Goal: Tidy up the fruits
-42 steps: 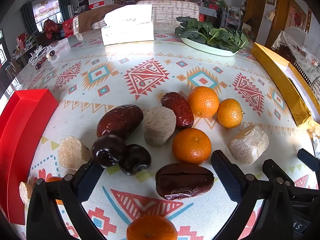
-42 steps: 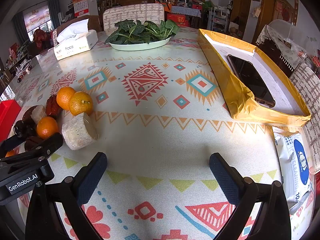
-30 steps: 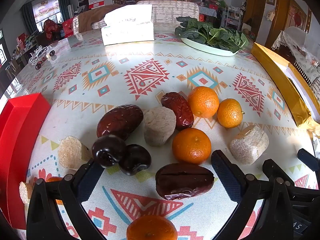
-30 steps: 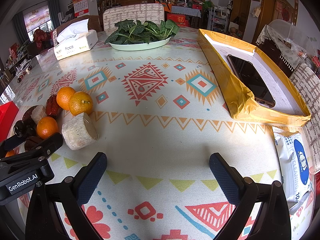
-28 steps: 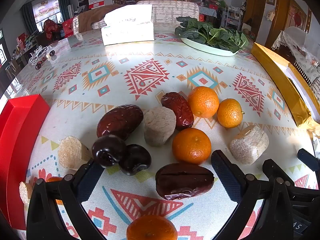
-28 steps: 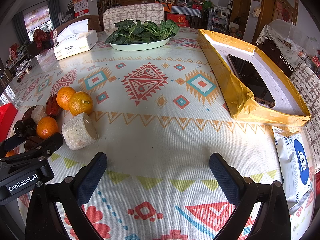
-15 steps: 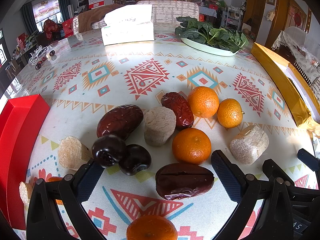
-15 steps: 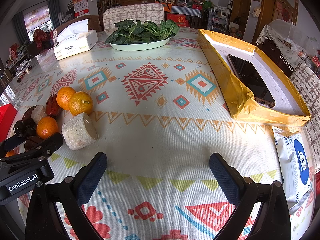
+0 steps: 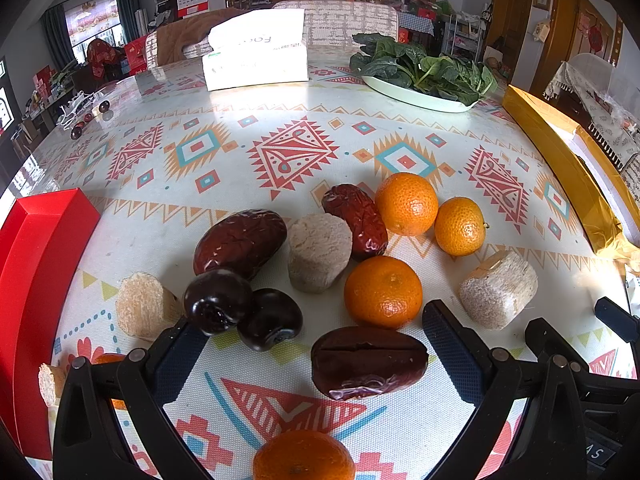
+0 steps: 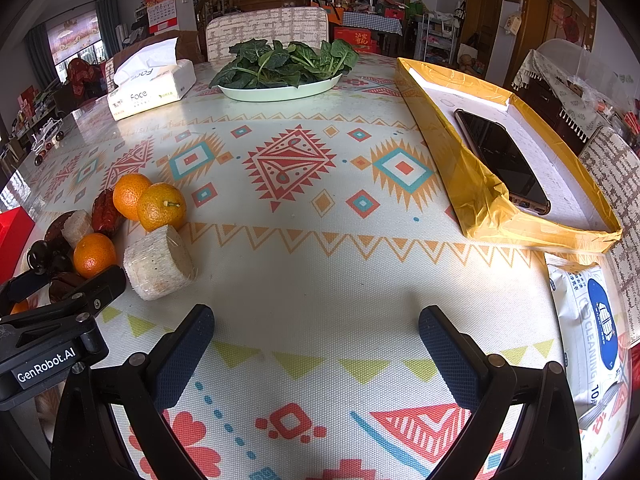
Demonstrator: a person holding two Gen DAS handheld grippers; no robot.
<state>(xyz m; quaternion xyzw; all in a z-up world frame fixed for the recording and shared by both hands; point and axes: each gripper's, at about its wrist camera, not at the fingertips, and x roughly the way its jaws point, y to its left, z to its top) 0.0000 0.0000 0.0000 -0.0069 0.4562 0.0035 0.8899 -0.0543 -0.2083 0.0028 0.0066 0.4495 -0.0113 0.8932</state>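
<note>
Lying between the wide-spread jaws of the left gripper [image 9: 316, 350], a dark wrinkled date [image 9: 369, 363] sits nearest of the scattered fruit, just beyond the fingertips' line. It looks light and soft, with slightly tacky skin; a gentle squeeze across its short middle should hold without crushing. Just past it an orange [image 9: 383, 292] looks firmer, round and prone to roll. Left of the jaws, two glossy dark fruits [image 9: 240, 314] touch each other. The right gripper [image 10: 316, 354] hangs wide open over bare tablecloth [image 10: 320, 272], holding nothing.
</note>
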